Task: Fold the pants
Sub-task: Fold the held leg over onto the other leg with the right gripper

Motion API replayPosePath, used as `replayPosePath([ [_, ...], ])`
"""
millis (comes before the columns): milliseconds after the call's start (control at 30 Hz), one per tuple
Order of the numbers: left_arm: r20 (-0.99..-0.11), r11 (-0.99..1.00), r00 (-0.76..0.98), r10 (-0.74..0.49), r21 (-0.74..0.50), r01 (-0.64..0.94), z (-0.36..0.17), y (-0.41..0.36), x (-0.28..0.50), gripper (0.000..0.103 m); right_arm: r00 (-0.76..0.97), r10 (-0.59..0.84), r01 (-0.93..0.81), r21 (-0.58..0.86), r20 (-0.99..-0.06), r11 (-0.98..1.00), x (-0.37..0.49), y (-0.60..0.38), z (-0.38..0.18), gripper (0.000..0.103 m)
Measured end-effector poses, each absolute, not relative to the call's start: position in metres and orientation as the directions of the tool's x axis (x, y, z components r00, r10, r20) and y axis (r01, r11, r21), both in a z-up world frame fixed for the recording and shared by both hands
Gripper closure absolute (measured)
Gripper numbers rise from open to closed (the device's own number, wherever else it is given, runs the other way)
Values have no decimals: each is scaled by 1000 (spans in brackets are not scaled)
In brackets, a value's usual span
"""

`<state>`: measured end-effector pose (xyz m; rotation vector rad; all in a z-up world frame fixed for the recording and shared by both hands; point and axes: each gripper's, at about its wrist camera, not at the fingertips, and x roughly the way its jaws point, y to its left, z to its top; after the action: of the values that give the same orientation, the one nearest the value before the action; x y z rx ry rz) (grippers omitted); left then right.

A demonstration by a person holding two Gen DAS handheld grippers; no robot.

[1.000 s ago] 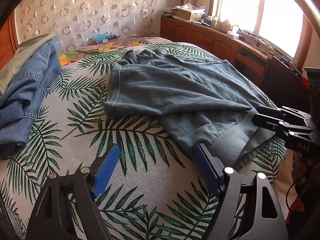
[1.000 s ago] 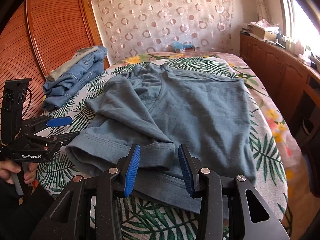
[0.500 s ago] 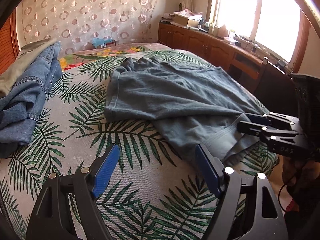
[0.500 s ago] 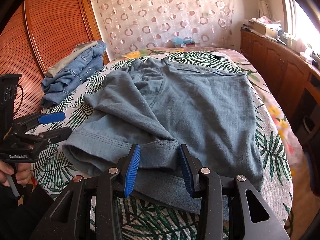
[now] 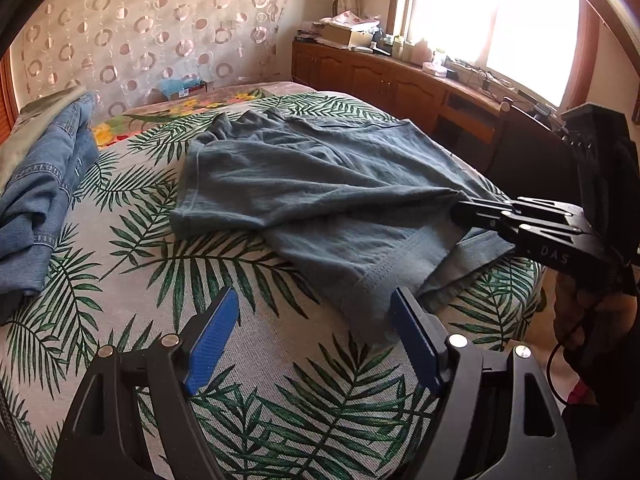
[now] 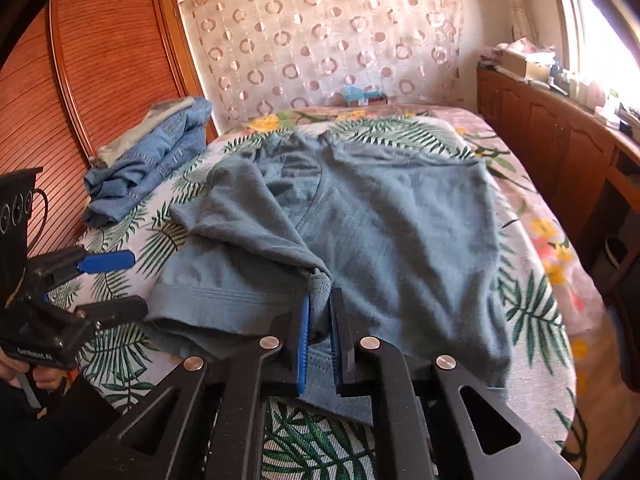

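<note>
The pants (image 6: pixel 400 240) lie rumpled on the bed (image 5: pixel 240 380). Your right tongs (image 6: pixel 320 320) are closing, pinching a bunched hem; your left tongs (image 5: pixel 312 340) hang spread beside the other hem. Next, probably grip that too. Jeans (image 5: pixel 36 208) sit nearby, cabinets (image 6: pixel 560 152) beyond.

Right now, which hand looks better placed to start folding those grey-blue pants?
The right. The right gripper is closing on a pinch of pants hem; the left gripper hangs open over bare bedspread.
</note>
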<state>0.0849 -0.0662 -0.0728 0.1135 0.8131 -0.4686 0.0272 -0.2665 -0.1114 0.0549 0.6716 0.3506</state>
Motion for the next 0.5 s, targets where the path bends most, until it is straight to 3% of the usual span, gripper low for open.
replayPosePath([
  [500, -712, 889, 597, -368, -80, 452, -63, -72, 88, 24, 759, 345, -285, 194, -553, 939, -23, -302, -92, 96],
])
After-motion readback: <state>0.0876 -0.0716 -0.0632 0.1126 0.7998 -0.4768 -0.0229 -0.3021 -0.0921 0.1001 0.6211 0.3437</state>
